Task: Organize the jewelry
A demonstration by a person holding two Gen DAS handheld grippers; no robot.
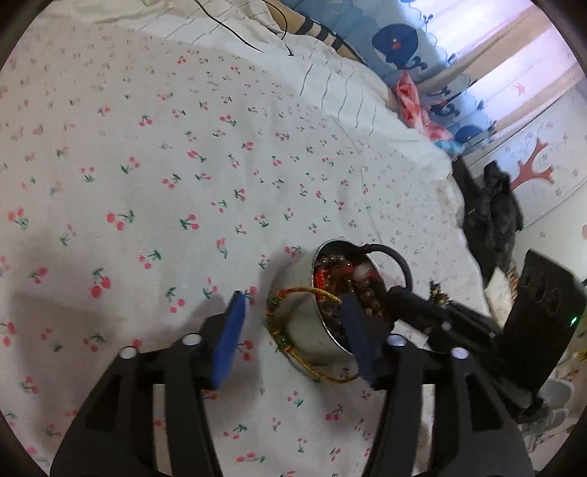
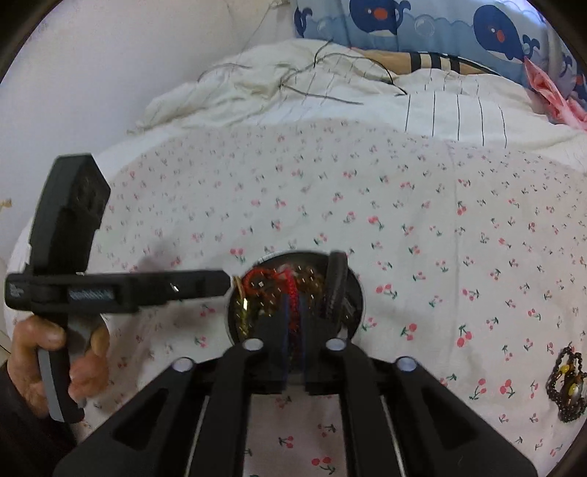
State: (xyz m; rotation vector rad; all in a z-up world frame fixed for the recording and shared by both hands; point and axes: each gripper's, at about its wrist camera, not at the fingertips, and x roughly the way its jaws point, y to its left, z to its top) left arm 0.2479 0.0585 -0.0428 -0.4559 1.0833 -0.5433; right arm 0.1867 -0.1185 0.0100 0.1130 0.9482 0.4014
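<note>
Right gripper (image 2: 292, 312) hiding bowl (image 2: 357, 293) contents, blurred

- The left gripper (image 1: 293, 326), at the bottom centre of its own view, angles downward with its blue pads well apart.
- The right gripper (image 2: 292, 319), bottom centre, has its pads close together, only a narrow gap showing.
- A hand (image 2: 55, 367) at lower left clasps the left gripper's handle.

I see a bed sheet (image 2: 422, 227) with little cherries, a whale pillow (image 2: 422, 25), and a white blanket (image 2: 330, 91).
</note>
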